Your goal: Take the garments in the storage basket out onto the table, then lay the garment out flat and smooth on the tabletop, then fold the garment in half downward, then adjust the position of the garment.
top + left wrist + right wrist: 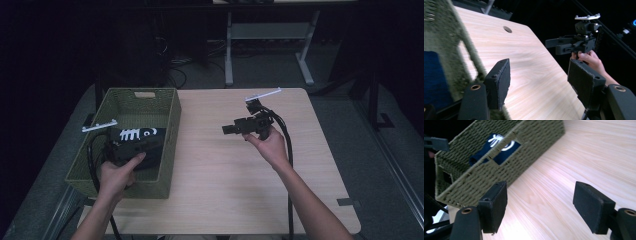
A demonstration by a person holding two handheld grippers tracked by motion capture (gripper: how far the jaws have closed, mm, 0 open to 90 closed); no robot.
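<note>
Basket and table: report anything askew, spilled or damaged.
Nothing stands out. The green basket sits flat at the table's left edge, with a dark blue cloth lying inside it. No spill or damage shows. Both grippers are open and hold nothing.

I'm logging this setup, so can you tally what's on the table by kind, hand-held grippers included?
Green woven basket: 1
Dark blue cloth with white print, in the basket: 1
Hand-held grippers, left and right, both open and holding nothing: 2
Total: 4

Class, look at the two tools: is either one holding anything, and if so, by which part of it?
Nothing is held. The left tool and the right tool both stand open with only bare table between their jaws; the dark blue cloth lies in the green basket.
</note>
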